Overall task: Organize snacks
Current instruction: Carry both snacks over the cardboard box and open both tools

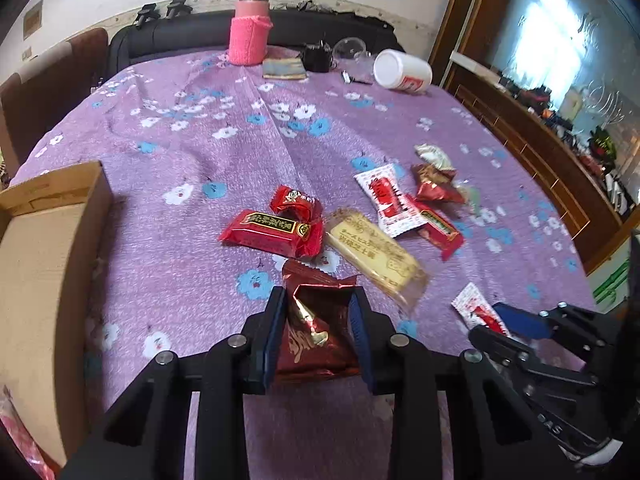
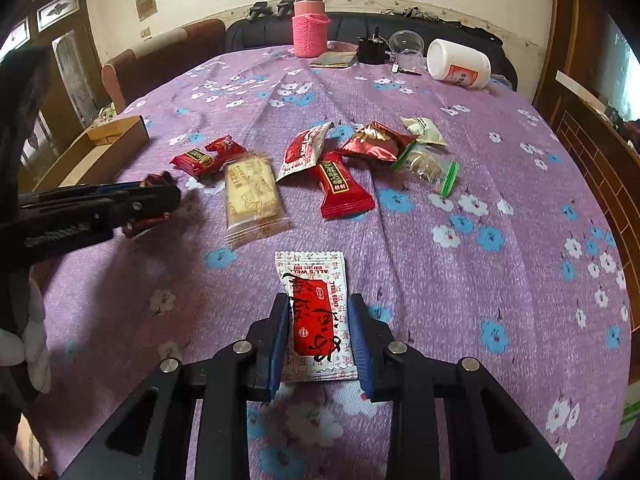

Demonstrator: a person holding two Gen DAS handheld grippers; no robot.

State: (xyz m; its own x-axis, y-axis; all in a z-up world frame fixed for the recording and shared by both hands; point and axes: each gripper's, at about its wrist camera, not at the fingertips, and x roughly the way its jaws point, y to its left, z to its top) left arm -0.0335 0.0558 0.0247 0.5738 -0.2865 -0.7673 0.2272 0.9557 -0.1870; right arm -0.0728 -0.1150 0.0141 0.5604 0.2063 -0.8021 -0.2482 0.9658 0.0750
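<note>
My left gripper (image 1: 318, 296) is shut on a crumpled dark red foil snack packet (image 1: 316, 336), its blue pads pressing both sides just above the purple flowered cloth (image 1: 200, 140). My right gripper (image 2: 318, 302) is shut on a flat white and red snack packet (image 2: 314, 312) that lies on the cloth. Loose snacks lie beyond: red packets (image 1: 272, 234), a clear biscuit pack (image 1: 374, 256) and another white and red packet (image 1: 386, 200). The right wrist view shows the left gripper (image 2: 160, 196) at the left with the foil packet (image 2: 156, 180).
An open cardboard box (image 1: 44, 248) stands at the table's left edge. At the far edge are a pink sleeved bottle (image 1: 250, 28), a tipped white jar (image 1: 402, 70), a clear cup (image 2: 406, 44) and a small black object (image 1: 318, 56). A wooden cabinet (image 1: 540, 152) runs along the right.
</note>
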